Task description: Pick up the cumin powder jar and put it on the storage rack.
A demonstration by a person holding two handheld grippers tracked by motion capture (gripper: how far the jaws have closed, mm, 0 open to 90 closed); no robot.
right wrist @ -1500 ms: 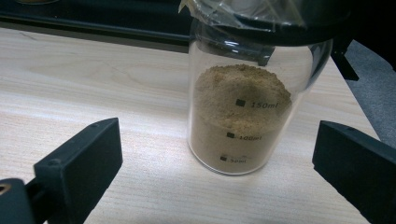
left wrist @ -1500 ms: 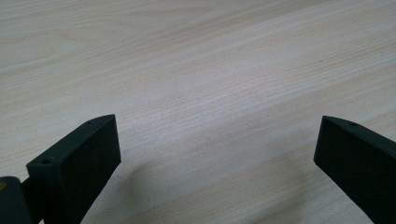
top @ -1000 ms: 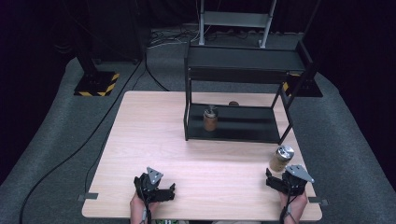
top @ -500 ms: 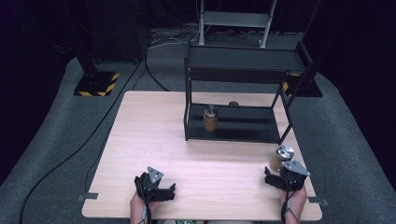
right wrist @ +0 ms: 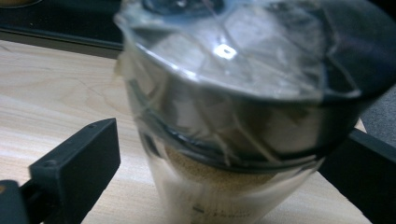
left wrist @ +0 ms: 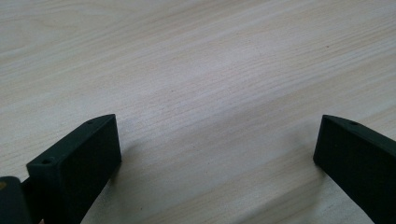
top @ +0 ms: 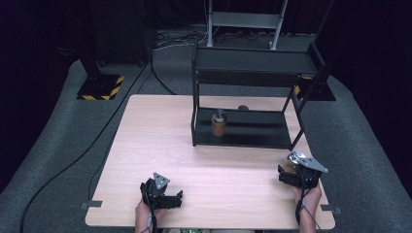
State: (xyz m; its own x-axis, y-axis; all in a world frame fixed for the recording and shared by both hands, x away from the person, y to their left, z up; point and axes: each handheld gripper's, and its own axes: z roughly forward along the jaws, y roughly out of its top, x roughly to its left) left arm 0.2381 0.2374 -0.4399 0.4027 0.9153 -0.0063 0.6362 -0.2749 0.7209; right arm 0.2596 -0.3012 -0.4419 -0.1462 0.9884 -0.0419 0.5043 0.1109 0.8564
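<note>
Left claw (top: 176,198) rests low on the pale wooden tabletop (top: 160,141) at the near edge, jaws spread wide, bare wood grain between them in the left gripper view. Right claw (top: 287,171) sits near the tabletop's near right corner, jaws spread around a clear glass jar with a dark plastic-wrapped lid (right wrist: 233,107); the left jaw stands clear of the glass, the right jaw sits close beside it, contact unclear. Jar upright on the tabletop, tan granules inside. Farther back, a black metal two-tier shelf rack (top: 252,60) stands on the tabletop; a second small brown jar (top: 219,124) stands upright on its lower shelf, left of centre.
</note>
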